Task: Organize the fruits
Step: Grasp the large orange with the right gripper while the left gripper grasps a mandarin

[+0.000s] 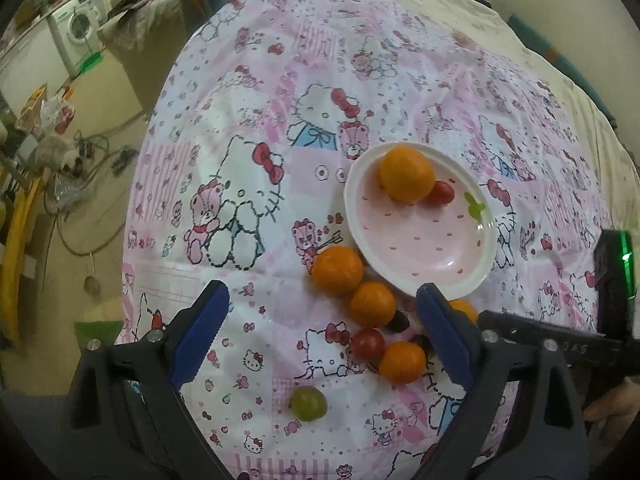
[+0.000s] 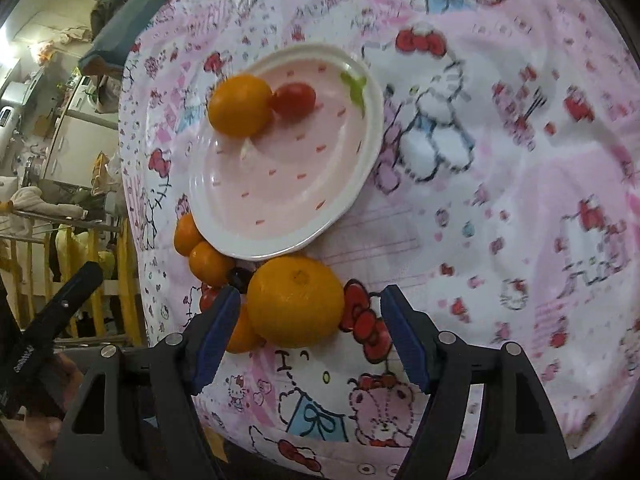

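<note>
A pink plate (image 1: 424,248) (image 2: 280,184) on the Hello Kitty cloth holds one orange (image 1: 406,174) (image 2: 240,105) and a cherry tomato (image 1: 442,193) (image 2: 294,98). Beside the plate on the cloth lie several oranges (image 1: 338,270), a cherry tomato (image 1: 368,342), a green grape (image 1: 308,403) and dark grapes (image 1: 399,321). My left gripper (image 1: 320,320) is open above this loose fruit. My right gripper (image 2: 312,330) is open, its jaws on either side of a large orange (image 2: 295,302) that rests on the cloth; the pads do not touch it.
The cloth (image 1: 280,120) covers a round surface whose left edge drops to a cluttered floor. A washing machine (image 1: 76,28) stands far left. The right gripper's body (image 1: 560,340) shows at the right of the left wrist view.
</note>
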